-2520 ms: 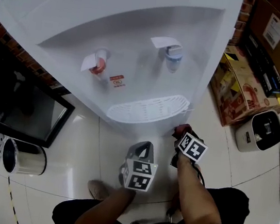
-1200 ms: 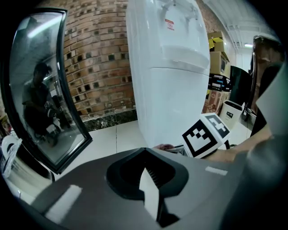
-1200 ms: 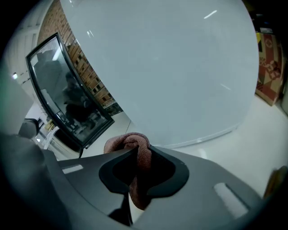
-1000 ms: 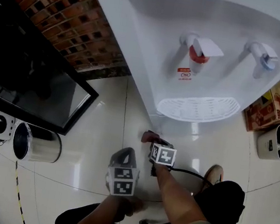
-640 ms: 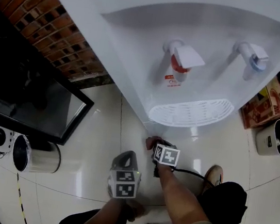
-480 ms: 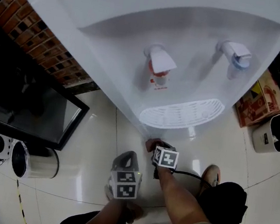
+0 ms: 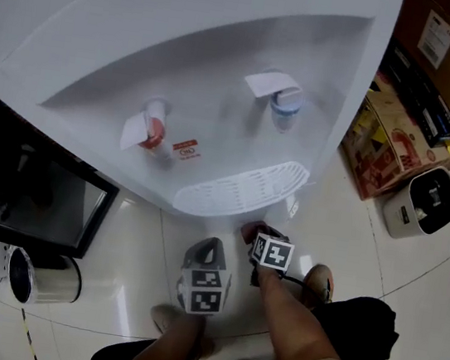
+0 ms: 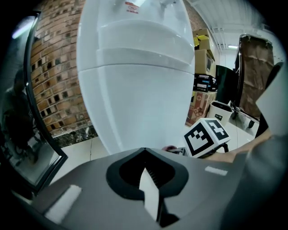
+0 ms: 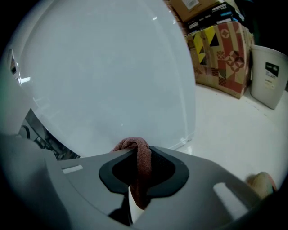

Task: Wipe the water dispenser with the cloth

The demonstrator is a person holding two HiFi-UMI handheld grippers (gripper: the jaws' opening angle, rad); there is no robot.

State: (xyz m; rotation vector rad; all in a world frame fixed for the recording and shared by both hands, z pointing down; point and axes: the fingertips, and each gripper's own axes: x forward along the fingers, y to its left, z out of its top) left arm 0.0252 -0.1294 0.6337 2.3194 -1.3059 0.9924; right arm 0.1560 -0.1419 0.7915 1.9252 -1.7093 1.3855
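Head view: red tap [image 7: 155,129], blue tap [image 7: 285,102], drip grille [image 7: 241,187] on white water dispenser [image 7: 187,43]; right gripper view shows only its plain lower front | right gripper [image 9: 135,155]: clenched on cloth [image 9: 141,164], a reddish-brown fold, close before that front | left gripper [image 8: 146,177]: jaws together, empty

I count one white plastic water dispenser [image 7: 188,35]. In its recess are two taps, one red-tipped tap [image 7: 151,126] and one blue-tipped tap [image 7: 280,99], and below them one white slotted drip tray [image 7: 241,187]. In front of the dispenser I have two grippers, the left gripper [image 7: 206,253] and the right gripper [image 7: 260,237], and one reddish-brown cloth [image 9: 140,164]. Left of the dispenser are one black screen [image 7: 22,195] and one shiny metal cylinder [image 7: 46,281]. Right of it are at least two cardboard boxes [image 7: 385,144] and one white lidded appliance [image 7: 421,204].
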